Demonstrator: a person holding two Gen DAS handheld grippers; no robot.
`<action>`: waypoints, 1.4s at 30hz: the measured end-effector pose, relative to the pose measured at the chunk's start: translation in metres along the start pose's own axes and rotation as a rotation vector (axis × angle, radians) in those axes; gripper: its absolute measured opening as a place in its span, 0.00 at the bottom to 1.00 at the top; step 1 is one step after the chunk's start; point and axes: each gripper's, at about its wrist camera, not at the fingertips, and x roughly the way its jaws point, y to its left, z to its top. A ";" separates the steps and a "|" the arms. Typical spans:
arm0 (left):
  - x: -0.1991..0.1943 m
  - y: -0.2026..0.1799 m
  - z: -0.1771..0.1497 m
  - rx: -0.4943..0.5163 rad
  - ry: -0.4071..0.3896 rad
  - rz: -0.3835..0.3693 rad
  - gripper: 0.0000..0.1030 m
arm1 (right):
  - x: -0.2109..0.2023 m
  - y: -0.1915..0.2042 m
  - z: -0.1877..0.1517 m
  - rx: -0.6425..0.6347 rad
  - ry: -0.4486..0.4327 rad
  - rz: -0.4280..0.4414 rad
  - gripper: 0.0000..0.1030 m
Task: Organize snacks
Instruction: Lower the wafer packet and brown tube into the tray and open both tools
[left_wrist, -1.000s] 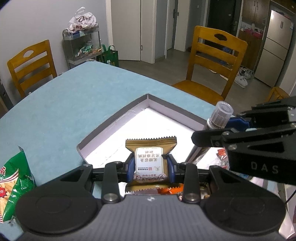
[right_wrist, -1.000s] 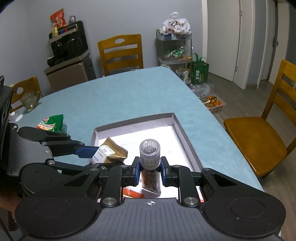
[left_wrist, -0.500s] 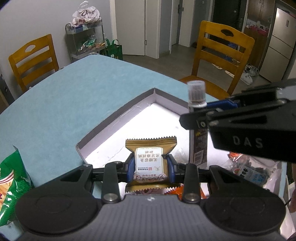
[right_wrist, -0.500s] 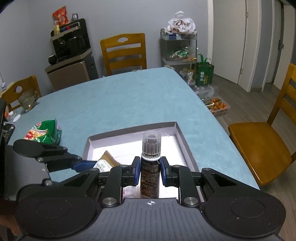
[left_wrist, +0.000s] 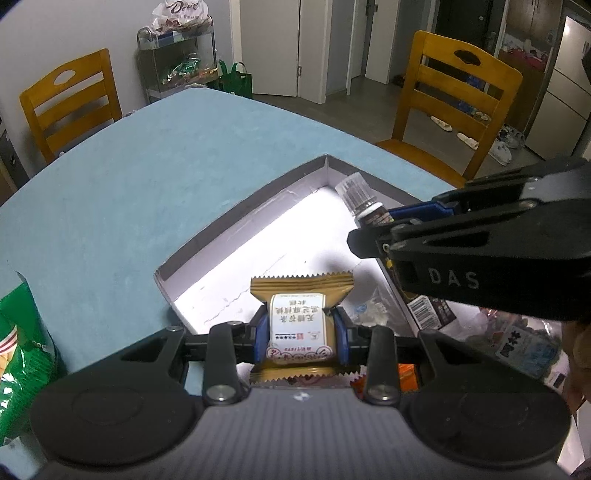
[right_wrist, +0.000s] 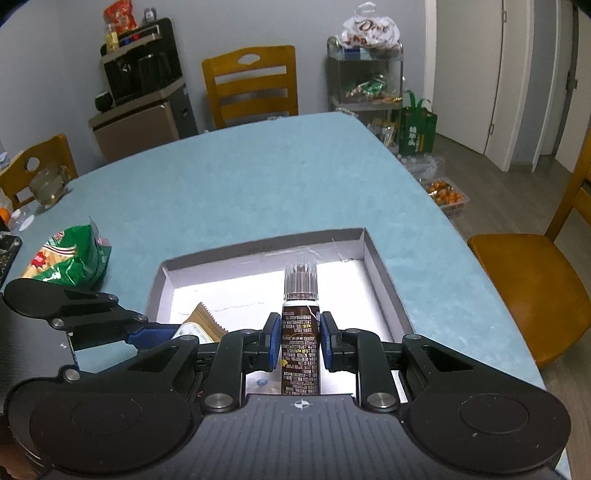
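On the far left of the blue table (right_wrist: 258, 177) lay a green snack bag (right_wrist: 70, 258), outside the shallow box (right_wrist: 384, 280) and not yet sorted.

The left gripper (left_wrist: 301, 330) was closed on a gold wrapped biscuit (left_wrist: 301, 317), its blue pads pressing both sides of the packet, above the near edge of the box. The packet is soft, so I think it could bend or slip out if the hand tilted more, and then it would fall on the loose snacks (left_wrist: 517, 339) near the right side, not on the free white floor.

The right gripper (right_wrist: 300, 341) was almost fully closed around a small brown bottle (right_wrist: 300, 332) with a clear ribbed cap, held by the body over the right part of the box. The bottle is smooth and round, so it might roll after release or knock the box wall. Both tools were close together, so they could also hit each other.
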 end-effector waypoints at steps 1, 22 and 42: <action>0.002 0.001 0.000 -0.001 0.000 -0.001 0.31 | 0.001 -0.001 0.000 0.000 0.003 -0.002 0.23; 0.026 0.004 0.003 0.013 0.025 -0.020 0.32 | 0.021 -0.001 -0.008 -0.006 0.063 -0.021 0.24; 0.005 -0.002 -0.001 0.013 -0.016 -0.027 0.35 | 0.003 0.001 -0.011 0.015 0.025 -0.031 0.37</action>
